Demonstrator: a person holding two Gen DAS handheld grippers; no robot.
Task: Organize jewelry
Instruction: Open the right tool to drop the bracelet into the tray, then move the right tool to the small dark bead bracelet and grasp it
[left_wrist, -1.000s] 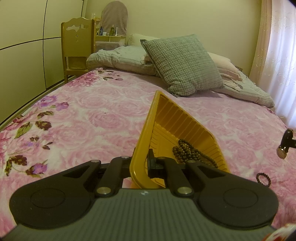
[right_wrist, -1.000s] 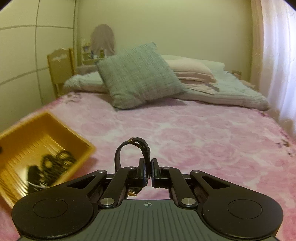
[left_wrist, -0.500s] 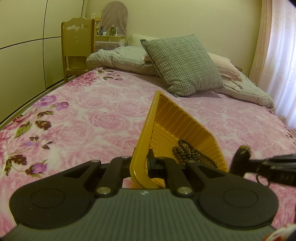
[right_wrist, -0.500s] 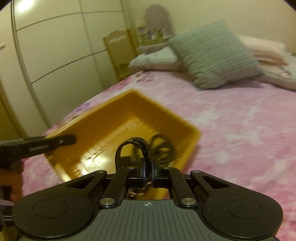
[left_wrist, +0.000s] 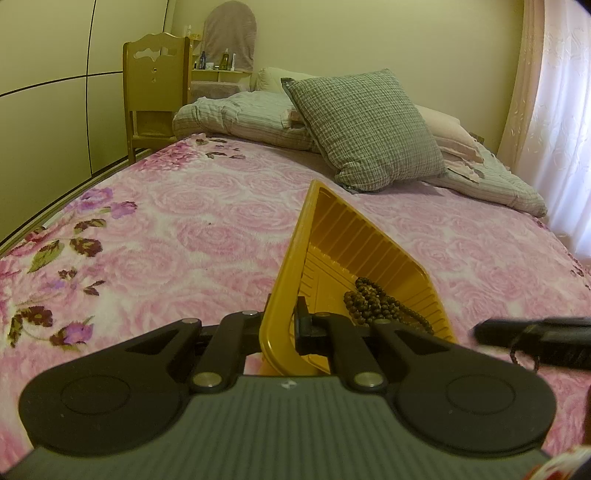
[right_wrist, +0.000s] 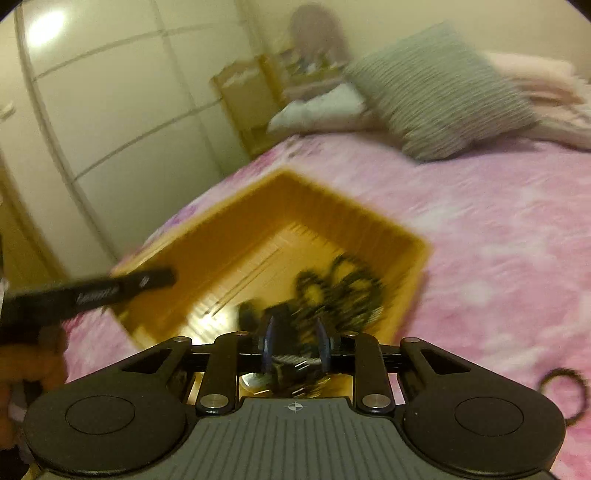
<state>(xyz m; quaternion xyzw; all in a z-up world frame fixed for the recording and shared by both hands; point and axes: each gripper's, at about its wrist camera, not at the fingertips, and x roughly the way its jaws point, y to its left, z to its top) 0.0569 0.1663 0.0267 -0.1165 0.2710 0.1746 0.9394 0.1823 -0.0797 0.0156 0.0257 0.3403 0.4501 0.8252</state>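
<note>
Left gripper (left_wrist: 286, 325) clamps the yellow tray (left_wrist: 369, 254) rim; right gripper (right_wrist: 294, 341) is spread wide above the tray's bead necklace (left_wrist: 380, 304); beaded bracelet (right_wrist: 565, 393) lies beside the tray

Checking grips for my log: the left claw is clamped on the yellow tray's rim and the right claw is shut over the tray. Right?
Not quite. The right claw is open over the yellow tray, per the right wrist view. The left claw does clamp the rim.

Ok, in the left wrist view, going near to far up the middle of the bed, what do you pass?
left gripper clamped on the tray's near rim → yellow tray → beaded necklace lying in the tray → pink floral bedspread → checked pillow → wooden chair by the wall.
</note>
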